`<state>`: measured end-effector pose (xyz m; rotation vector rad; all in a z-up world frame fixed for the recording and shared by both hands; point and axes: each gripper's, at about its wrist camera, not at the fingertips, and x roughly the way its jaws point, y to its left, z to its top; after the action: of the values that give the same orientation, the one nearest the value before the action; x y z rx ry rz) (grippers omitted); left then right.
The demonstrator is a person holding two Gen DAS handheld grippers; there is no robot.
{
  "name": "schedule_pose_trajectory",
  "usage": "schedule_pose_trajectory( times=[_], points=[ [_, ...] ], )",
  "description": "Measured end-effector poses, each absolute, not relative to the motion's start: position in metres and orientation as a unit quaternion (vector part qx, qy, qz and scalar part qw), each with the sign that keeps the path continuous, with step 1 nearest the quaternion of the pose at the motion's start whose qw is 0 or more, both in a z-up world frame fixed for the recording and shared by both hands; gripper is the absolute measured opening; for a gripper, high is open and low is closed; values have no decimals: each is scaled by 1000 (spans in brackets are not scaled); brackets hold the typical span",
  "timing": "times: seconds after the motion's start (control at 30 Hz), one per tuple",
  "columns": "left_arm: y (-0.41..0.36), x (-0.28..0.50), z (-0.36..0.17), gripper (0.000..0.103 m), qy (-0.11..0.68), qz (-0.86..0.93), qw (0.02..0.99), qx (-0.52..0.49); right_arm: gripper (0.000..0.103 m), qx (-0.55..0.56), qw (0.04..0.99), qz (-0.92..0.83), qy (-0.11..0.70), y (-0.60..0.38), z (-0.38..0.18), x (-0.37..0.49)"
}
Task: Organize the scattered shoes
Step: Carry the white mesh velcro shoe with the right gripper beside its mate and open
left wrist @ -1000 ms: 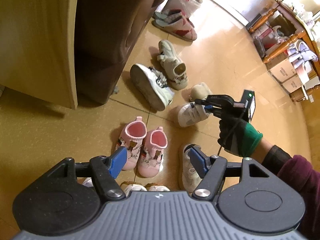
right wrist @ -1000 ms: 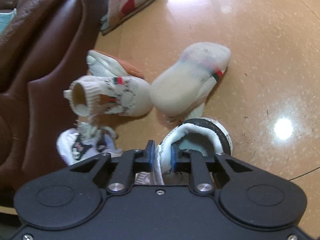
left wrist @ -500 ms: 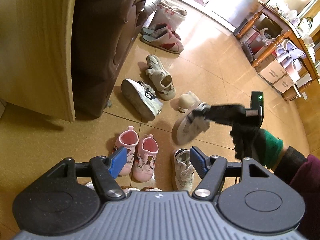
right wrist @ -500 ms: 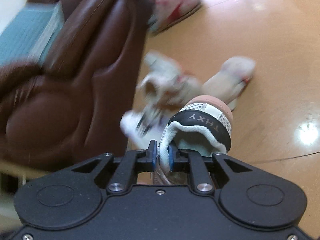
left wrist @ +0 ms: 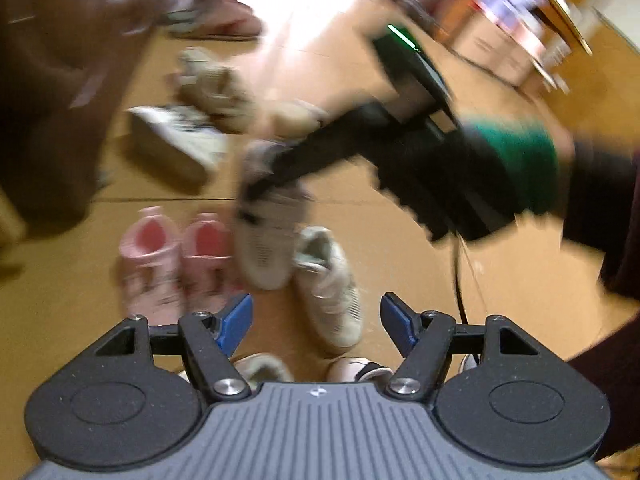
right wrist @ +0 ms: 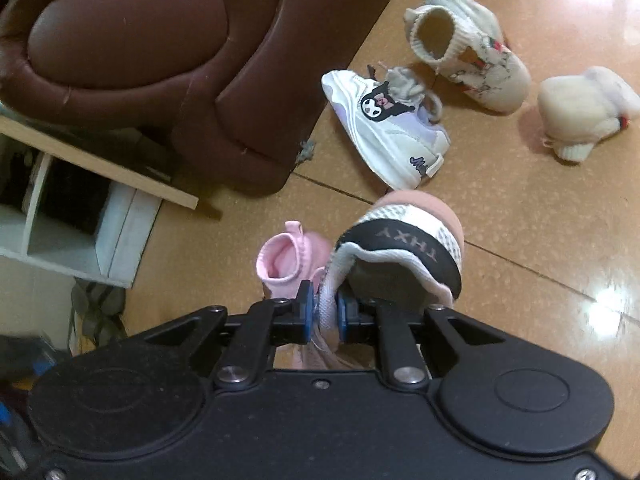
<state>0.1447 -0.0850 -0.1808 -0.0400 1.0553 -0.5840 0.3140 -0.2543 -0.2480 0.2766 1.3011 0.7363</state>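
White mesh sneaker [right wrist: 404,248], black heel band lettered "THXY", pink sole: clamped by its collar edge between the blue pads of the right gripper [right wrist: 323,307]. In the left wrist view the same sneaker [left wrist: 264,236] hangs above the floor, heel at 12 o'clock under the tool, toe at 6 o'clock, long axis running up and down the frame. It hangs over the gap between the pink bootie pair and its mate.

Matching white sneaker [left wrist: 332,288]: flat on the floor, just beside the hanging one at its 4 o'clock, toe toward 5 o'clock.

Left gripper [left wrist: 316,320]: jaws apart, nothing between the blue pads.

Right hand [left wrist: 472,176]: black glove with green cuff, dark sleeve, at 2 o'clock in the left wrist view; much blurred.

Surface: glossy tan tile floor [right wrist: 540,220] with thin dark joints and bright reflections.

Room: brown leather armchair [right wrist: 160,60] at 10 o'clock in the right wrist view; pale wooden shelf unit [right wrist: 80,216] at 9 o'clock.

Nearby items:
- Pink booties [left wrist: 176,256], a pair side by side, openings up, at 9 o'clock of the hanging sneaker.
- White trainer with cartoon badge [right wrist: 392,128], lying on its side, at 12 o'clock.
- Cream knit shoe [right wrist: 468,44] at 1 o'clock, upright.
- Its cream mate [right wrist: 580,108] at 2 o'clock, tipped over.
- Further shoes near the left tool's base; blurred.
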Motion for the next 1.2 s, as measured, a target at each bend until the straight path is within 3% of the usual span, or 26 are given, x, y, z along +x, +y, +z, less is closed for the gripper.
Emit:
schedule_pose_trajectory(
  times=[0.3,0.5,0.77,0.8,0.83,0.87,1.2],
  points=[
    [-130,156,-259,67,500,-134,838,-170,14,89,698,374,604,-251,-267,335],
    [-130,173,-290,47,513,-72,828,-214,14,76,688,391,607,-247,-273,341],
    [-133,187,-324,46,542,-76,808,-219,14,86,681,392,613,-241,-281,338],
    [-134,188,-326,40,544,-82,806,-218,14,86,680,391,614,-240,-281,337],
    [-135,188,-326,24,543,-99,806,-215,14,85,680,388,616,-240,-280,336],
    [-138,187,-325,19,543,-127,804,-208,14,84,680,387,617,-240,-280,335],
    [-181,165,-303,18,526,-230,811,-113,14,69,663,365,650,-260,-284,320]
  ],
)
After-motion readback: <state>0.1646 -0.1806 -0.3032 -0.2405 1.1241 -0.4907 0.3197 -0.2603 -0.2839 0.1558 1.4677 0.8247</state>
